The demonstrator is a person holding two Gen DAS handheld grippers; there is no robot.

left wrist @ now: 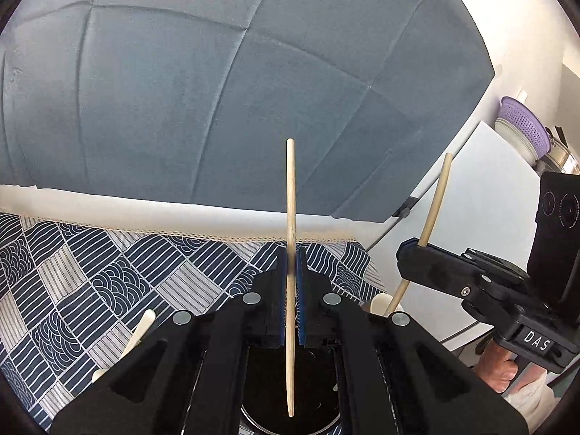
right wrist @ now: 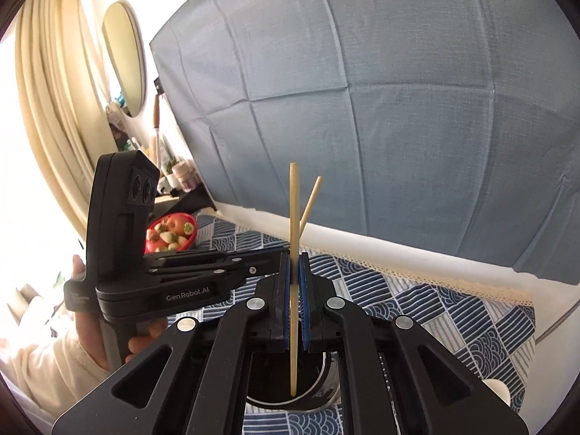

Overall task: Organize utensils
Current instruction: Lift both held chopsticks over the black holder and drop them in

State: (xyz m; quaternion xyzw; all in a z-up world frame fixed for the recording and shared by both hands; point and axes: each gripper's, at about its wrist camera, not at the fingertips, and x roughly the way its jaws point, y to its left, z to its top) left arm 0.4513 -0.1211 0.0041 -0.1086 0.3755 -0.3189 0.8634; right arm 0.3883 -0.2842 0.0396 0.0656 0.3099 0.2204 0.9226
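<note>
In the left wrist view my left gripper (left wrist: 291, 253) is shut on a pale wooden chopstick (left wrist: 290, 188) that stands upright. Its lower tip hangs over the mouth of a dark round holder (left wrist: 261, 380). To the right, my right gripper (left wrist: 409, 250) is shut on a second chopstick (left wrist: 436, 199), which leans slightly right. In the right wrist view that right gripper (right wrist: 296, 259) pinches its chopstick (right wrist: 293, 206) upright above the same holder (right wrist: 315, 388). The left gripper (right wrist: 281, 257) sits close on its left, its chopstick (right wrist: 312, 197) slanting behind.
A blue patterned tablecloth (left wrist: 108, 275) covers the table, with a blue-grey backdrop cloth (left wrist: 217, 90) behind. Cream utensils (left wrist: 141, 326) (left wrist: 378, 304) lie either side of the holder. A red bowl of fruit (right wrist: 172, 233) stands at the far left and a purple colander (left wrist: 525, 123) at the far right.
</note>
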